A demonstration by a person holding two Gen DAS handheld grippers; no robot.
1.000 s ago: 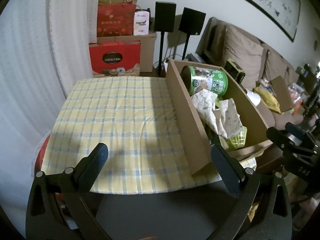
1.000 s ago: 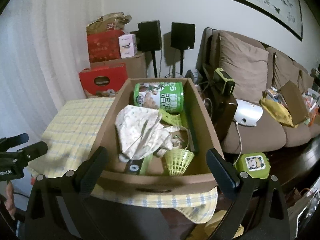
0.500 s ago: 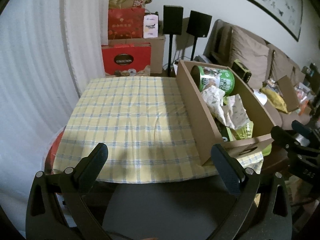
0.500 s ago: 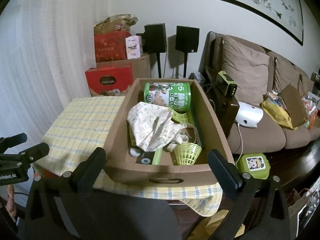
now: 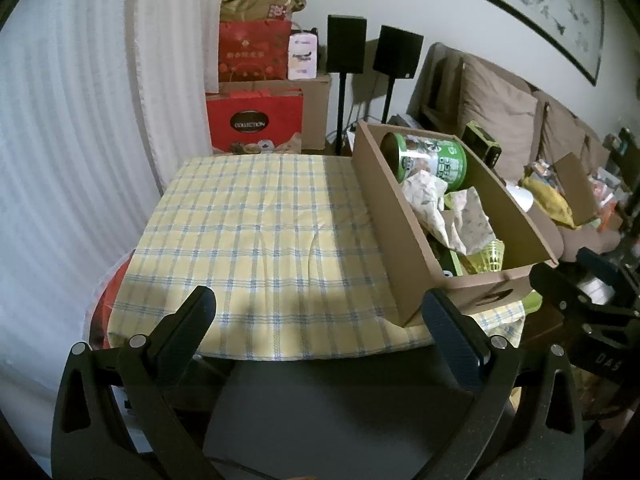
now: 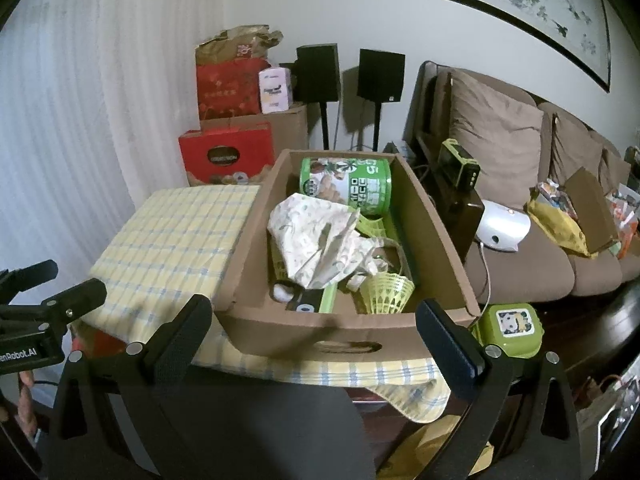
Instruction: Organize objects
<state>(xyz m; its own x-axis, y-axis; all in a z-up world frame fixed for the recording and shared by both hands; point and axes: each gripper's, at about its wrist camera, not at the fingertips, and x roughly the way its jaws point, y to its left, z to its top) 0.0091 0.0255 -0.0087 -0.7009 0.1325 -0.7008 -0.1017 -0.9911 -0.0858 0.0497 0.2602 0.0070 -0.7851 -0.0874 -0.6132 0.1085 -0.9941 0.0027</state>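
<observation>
While the cardboard box [image 6: 344,320] sits crammed with a green can [image 6: 348,190], patterned cloth [image 6: 316,240] and shuttlecock [image 6: 386,292] on the desk's [image 5: 256,232] right side, both tongs, left [image 5: 320,320] and right [image 6: 312,320], hover wide open, empty.

Buried under the patterned cloth [image 6: 316,236] inside the cardboard box [image 6: 436,240]: most of the contents, unidentifiable. Blocked by the box's left wall [image 5: 384,204] in the left wrist view: everything low inside. Cut off at 9 o'clock in the right wrist view: the left gripper [image 6: 48,300]. Too small to read: the green can's [image 6: 348,184] print.
</observation>
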